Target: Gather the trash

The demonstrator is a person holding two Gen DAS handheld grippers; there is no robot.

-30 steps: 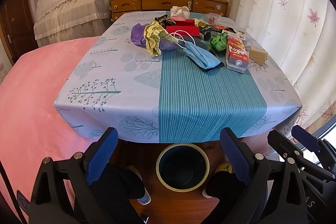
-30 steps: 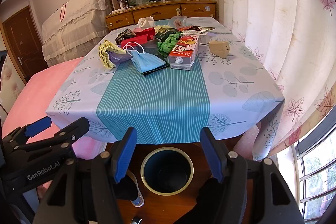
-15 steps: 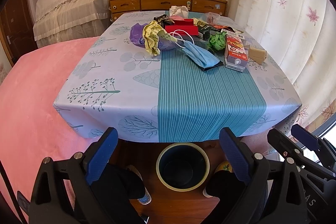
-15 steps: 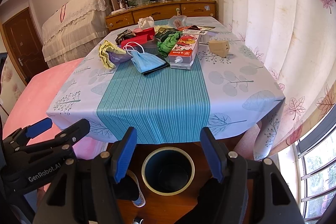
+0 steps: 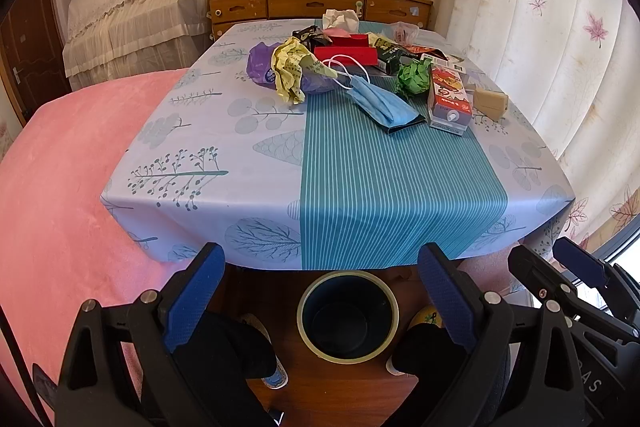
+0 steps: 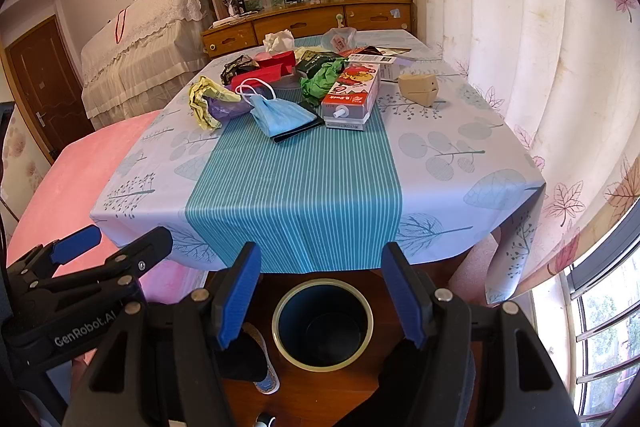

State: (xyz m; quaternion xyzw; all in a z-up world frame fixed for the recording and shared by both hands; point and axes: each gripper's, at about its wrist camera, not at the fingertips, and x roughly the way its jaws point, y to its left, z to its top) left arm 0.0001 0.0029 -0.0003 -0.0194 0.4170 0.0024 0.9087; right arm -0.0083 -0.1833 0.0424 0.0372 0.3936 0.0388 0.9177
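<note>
Below the table's [image 5: 200, 163] near edge, above the bin [image 5: 347, 315]: left gripper [image 5: 320, 301] and right gripper [image 6: 322, 297] both spread wide, holding nothing; mask [image 5: 382, 103], carton [image 6: 352, 95] among trash well beyond.

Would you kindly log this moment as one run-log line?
phase: pre-grasp | left gripper: open, empty | right gripper: open, empty | trash bin: empty | face mask: on table

Black gripper [image 5: 320, 291], blue pads [image 5: 194, 297], silver screws.
</note>
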